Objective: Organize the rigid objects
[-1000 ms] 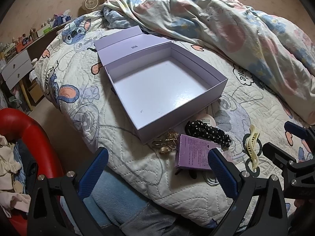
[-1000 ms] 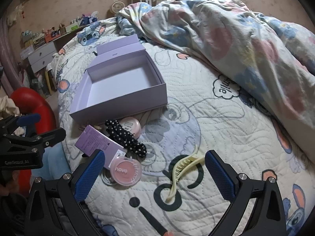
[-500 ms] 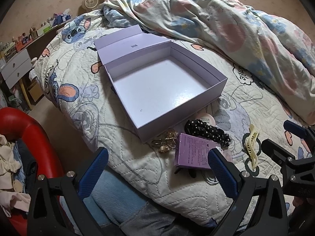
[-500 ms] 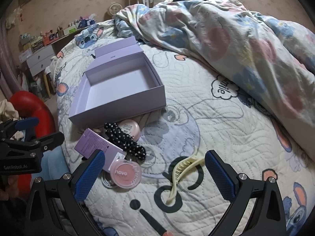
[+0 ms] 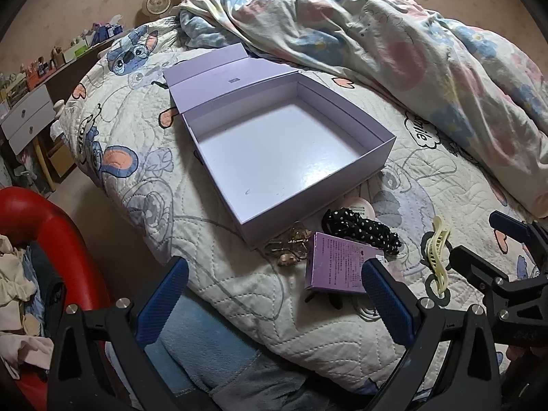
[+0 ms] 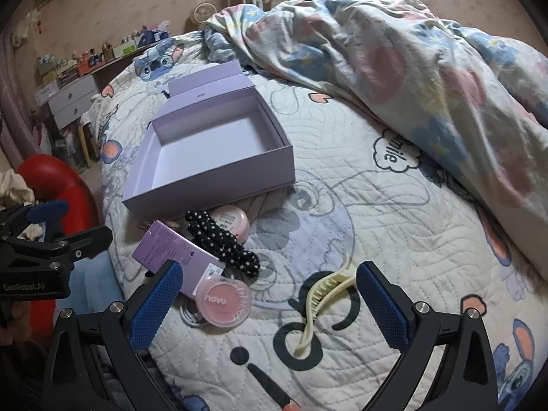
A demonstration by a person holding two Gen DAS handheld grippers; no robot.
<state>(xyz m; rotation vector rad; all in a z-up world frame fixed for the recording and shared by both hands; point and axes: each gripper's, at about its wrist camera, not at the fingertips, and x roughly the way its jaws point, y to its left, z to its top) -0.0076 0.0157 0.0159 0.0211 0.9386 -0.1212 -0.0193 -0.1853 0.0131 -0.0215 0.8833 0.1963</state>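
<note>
An open lilac box (image 5: 383,144) (image 6: 219,178) lies empty on the quilted bed, lid flipped back. In front of it sit a small purple carton (image 5: 337,267) (image 6: 171,248), a black polka-dot scrunchie (image 5: 363,227) (image 6: 222,239), a pale pink round compact (image 5: 358,203) (image 6: 236,221), a gold hair clip (image 5: 289,248), a cream claw clip (image 5: 436,253) (image 6: 318,296) and a pink "novo" blush pot (image 6: 224,299). My left gripper (image 5: 274,294) hangs open over the bed's near edge. My right gripper (image 6: 269,296) is open just short of the blush pot and claw clip.
A rumpled floral duvet (image 5: 394,48) fills the far right of the bed. A red chair (image 5: 51,233) with clothes stands at the left. Behind are a white drawer unit (image 5: 27,123) and a cluttered shelf. A blue blanket (image 5: 205,352) hangs below the bed edge.
The right gripper has drifted slightly towards the bed, so the items sit a little higher in its view. The left gripper has barely moved. Nothing was picked up.
</note>
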